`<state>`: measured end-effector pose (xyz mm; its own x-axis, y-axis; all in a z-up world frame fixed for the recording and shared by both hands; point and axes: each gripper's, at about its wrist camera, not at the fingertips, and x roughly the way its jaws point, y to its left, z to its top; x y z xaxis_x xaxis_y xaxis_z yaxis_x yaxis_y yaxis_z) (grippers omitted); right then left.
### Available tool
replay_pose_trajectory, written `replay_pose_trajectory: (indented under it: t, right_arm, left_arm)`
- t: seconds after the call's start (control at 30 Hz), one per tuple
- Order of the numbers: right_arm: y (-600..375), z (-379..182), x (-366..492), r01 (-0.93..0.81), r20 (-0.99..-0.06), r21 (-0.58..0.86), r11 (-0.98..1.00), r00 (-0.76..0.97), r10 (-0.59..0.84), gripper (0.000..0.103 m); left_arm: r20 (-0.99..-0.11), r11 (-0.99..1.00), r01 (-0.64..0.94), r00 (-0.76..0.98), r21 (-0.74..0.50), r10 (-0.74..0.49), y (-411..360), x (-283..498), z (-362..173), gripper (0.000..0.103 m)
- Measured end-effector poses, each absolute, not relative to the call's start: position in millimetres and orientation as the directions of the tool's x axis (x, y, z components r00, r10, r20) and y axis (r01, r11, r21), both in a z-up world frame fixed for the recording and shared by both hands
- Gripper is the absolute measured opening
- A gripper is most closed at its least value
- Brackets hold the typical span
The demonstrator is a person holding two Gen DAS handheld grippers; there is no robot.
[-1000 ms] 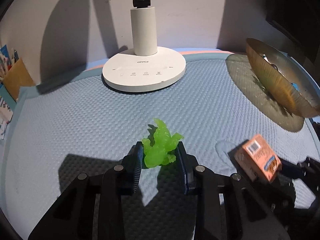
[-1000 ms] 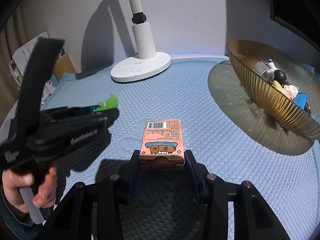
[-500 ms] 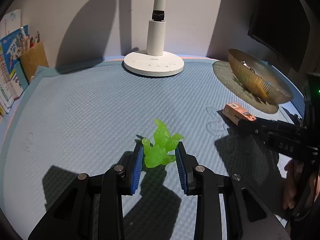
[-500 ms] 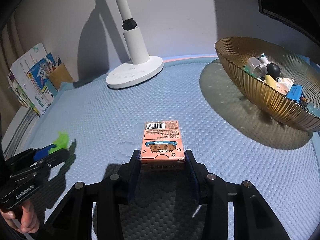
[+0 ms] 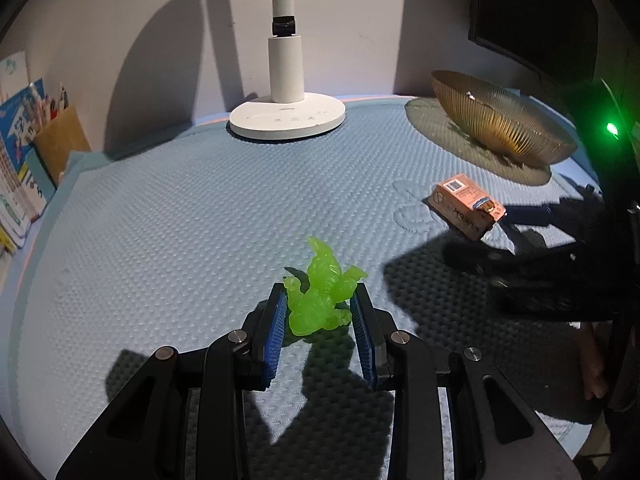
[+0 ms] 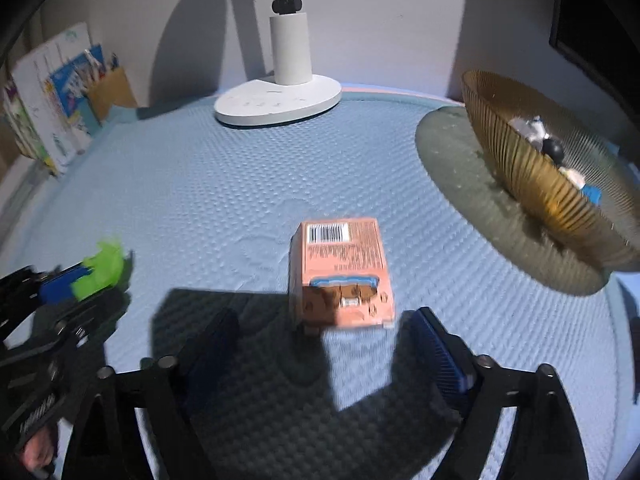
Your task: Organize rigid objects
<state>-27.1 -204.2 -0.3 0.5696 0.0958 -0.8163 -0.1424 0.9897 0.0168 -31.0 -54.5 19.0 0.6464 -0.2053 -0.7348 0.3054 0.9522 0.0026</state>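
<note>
One green translucent toy figure, one pink carton, one ribbed amber bowl and one white desk lamp on the blue textured mat, that is the count. The left gripper has its blue pads clamped narrow on the toy figure, which sticks out ahead of the fingertips above the mat. The right gripper has just been opening and its jaws now stand wide; the pink carton sits just ahead of them with its near end between the tips, neither pad pressing on it, barcode end pointing away toward the lamp. The bowl sits at the far right with several small pieces inside, too blurred to count. A stack of books and a brown holder line the left edge, well apart from everything. Between carton and bowl the mat lies open, only shadow across it
</note>
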Motion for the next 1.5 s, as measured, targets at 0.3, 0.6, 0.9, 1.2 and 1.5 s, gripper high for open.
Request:
replay_pose_trajectory:
  t: [0.3, 0.6, 0.9, 1.2, 1.5]
  right_arm:
    - [-222, 19, -45, -0.152, -0.769, 0.038, 0.988, 0.626, 0.126, 0.04]
    - [-336, 110, -40, 0.164, -0.612, -0.028, 0.986, 0.777, -0.147, 0.04]
    - [-407, 99, 15, 0.35, -0.663, -0.086, 0.933, 0.679, -0.316, 0.04]
    - [-421, 73, 39, 0.36, -0.701, -0.074, 0.93, 0.645, -0.306, 0.058]
    - [-357, 109, -3, 0.248, -0.614, -0.101, 0.964, 0.746, -0.256, 0.065]
  left_arm:
    - [-0.673, 0.951, 0.306, 0.714, 0.054, -0.192, -79, -21, 55, 0.029]
    - [-0.567, 0.895, 0.446, 0.74, 0.012, -0.361, -175, 39, 133, 0.029]
    - [-0.609, 0.871, 0.485, 0.667, -0.081, -0.429, -253, 120, 114, 0.029]
    - [-0.621, 0.852, 0.523, 0.657, -0.034, -0.428, -282, 123, 101, 0.077]
    - [-0.603, 0.912, 0.405, 0.712, -0.066, -0.36, -195, 81, 128, 0.078]
